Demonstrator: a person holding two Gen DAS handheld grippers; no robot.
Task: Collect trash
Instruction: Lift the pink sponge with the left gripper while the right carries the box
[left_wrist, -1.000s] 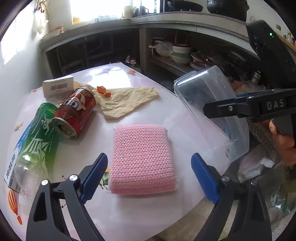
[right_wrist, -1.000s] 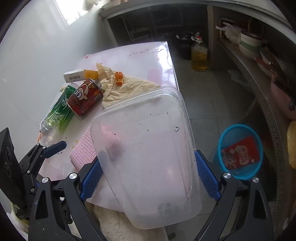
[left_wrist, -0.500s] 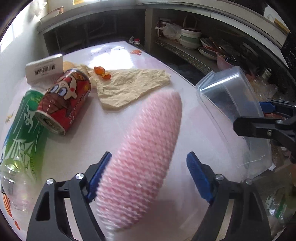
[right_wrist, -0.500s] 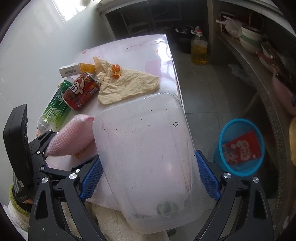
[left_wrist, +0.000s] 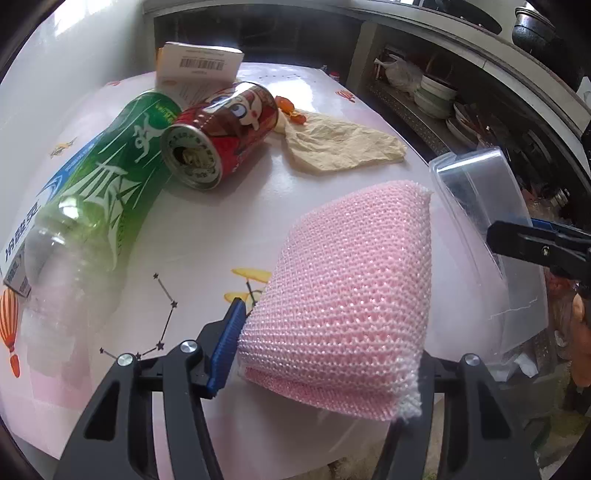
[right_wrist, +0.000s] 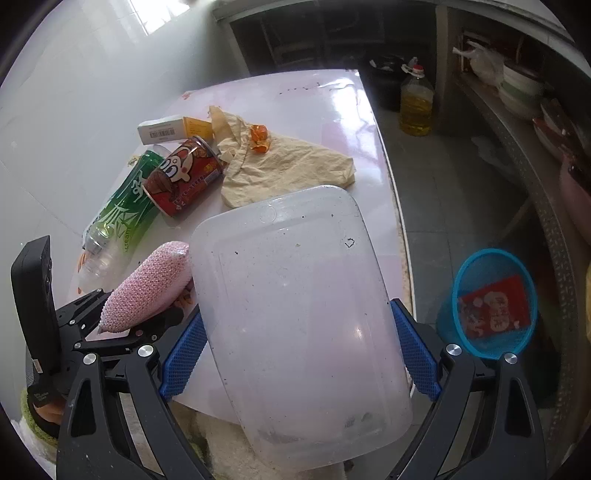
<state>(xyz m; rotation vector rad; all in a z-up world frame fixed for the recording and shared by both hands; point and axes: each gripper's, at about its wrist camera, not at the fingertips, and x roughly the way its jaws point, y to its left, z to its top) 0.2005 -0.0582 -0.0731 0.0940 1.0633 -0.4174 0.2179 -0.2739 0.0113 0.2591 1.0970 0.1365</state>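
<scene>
Between the blue pads (left_wrist: 226, 345) sits a pink knitted sponge (left_wrist: 351, 295). Beyond them lie a red cartoon-printed can (left_wrist: 221, 138), a green-labelled clear bottle (left_wrist: 96, 206), beige paper (left_wrist: 340, 147) and a barcoded white box (left_wrist: 199, 66).

Left wrist view: right finger of left gripper (left_wrist: 325, 365) hidden behind pink scouring pad (left_wrist: 343, 306); only the left blue pad shows. Plastic bottle (left_wrist: 85, 221): neck end blurred, cap not discernible, label cut by the left picture edge. Clear tub (left_wrist: 484, 206) partly covered by the right gripper's black arm.

Right wrist view: clear tub (right_wrist: 299, 314) covers the table's near right corner and whatever lies under it; contents only a murky smear through the wall. Barcode box (right_wrist: 162, 129): print too small to read. Blue basket (right_wrist: 491, 302): red packet's text illegible.
</scene>
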